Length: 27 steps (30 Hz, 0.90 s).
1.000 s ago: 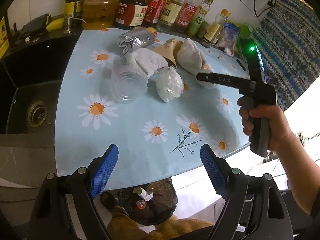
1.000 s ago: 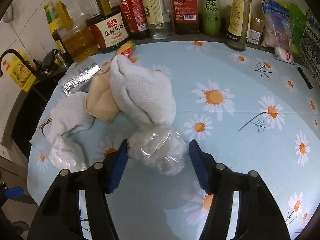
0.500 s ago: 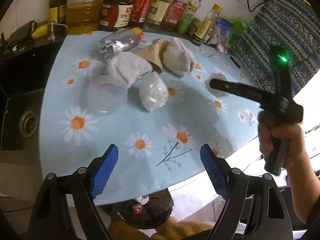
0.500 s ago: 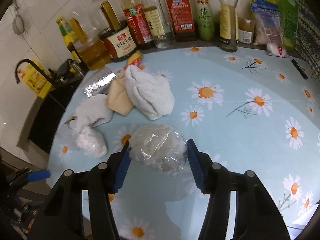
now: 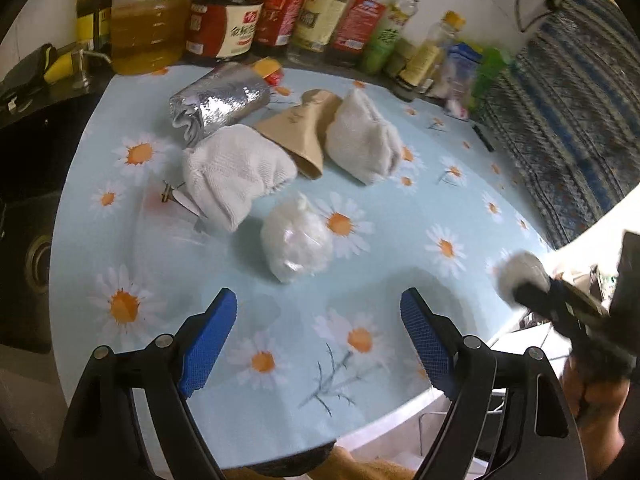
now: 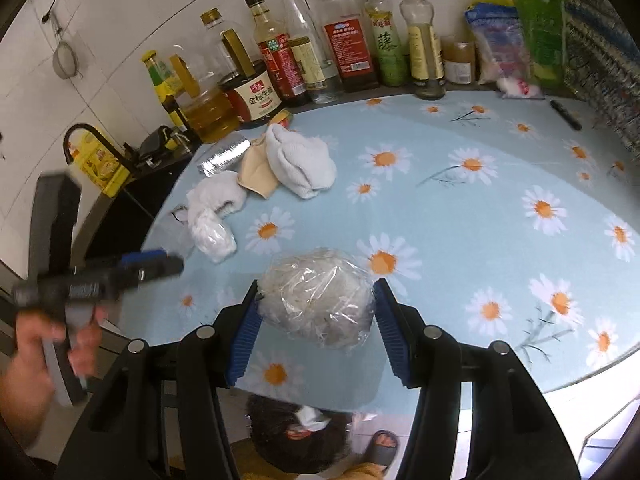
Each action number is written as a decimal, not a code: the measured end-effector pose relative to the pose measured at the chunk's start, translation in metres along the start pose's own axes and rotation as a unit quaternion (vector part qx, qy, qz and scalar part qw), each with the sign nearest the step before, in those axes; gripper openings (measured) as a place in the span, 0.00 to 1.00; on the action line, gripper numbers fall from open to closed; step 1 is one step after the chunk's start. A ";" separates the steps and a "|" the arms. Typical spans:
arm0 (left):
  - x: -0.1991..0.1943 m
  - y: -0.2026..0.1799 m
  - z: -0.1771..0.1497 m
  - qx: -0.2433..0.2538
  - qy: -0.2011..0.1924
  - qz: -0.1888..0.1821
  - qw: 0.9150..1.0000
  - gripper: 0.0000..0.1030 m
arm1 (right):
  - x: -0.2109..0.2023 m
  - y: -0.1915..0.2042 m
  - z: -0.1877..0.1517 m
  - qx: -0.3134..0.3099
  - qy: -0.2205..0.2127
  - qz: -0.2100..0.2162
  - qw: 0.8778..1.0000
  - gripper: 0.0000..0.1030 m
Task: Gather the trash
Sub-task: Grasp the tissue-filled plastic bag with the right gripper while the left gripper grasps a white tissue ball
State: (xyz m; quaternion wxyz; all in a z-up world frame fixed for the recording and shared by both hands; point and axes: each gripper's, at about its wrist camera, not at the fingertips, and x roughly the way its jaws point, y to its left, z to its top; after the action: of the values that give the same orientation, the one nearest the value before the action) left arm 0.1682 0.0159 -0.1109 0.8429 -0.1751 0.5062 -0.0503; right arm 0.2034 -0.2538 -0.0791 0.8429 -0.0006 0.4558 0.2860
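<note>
Plastic-wrapped wad (image 6: 320, 308): clamped by right gripper (image 6: 318, 284), blue fingers (image 6: 244, 332) pressed on both flanks, film bulging betw. them. Was held off the worktop (image 6: 460, 240), at its near edge. Showed in right wrist view a dark bag (image 6: 280, 432) on the floor directly under the wad, w/ white scrap already inside; looked like the bin. Judged drop nearly lined up: wad's long axis lay across the fingers, bag below and slightly nearer, so a short pull back and release should do.

Left gripper (image 5: 318, 296) hung over the worktop's near edge, fingers spread wide, nothing betw. them. Straight ahead, just beyond the tips and a touch left of centre, lay a second wrapped wad (image 5: 296, 240), apart from the fingers; long axis approx. along their line. Left hand clearly nearer to it than right. Gap looked ample to straddle it.

Farther on: white cloth bundle (image 5: 236, 172), touching brown paper (image 5: 304, 136); another white bundle (image 5: 364, 140) beside that; crumpled foil bag (image 5: 220, 100) behind. At back, row of sauce and oil bottles (image 5: 224, 28) along the wall. Couldn't tell which bundles counted as trash.
</note>
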 end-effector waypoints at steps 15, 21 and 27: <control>0.036 -0.008 0.024 -0.014 0.007 0.062 0.998 0.70 | -0.016 -0.010 -0.029 -0.003 -0.010 0.035 0.999 0.54; 0.050 -0.006 0.030 -0.013 0.011 0.085 0.996 0.56 | -0.024 -0.012 -0.034 -0.005 -0.011 0.041 0.999 0.54; 0.048 -0.007 0.028 -0.013 0.004 0.111 0.994 0.44 | -0.030 -0.016 -0.036 -0.003 -0.016 0.049 0.999 0.54</control>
State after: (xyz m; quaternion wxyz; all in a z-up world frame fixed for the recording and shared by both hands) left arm 0.2164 0.0032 -0.1369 0.8389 -0.1286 0.5266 0.0492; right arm 0.1709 -0.2912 -0.0808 0.8351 0.0237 0.4405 0.3287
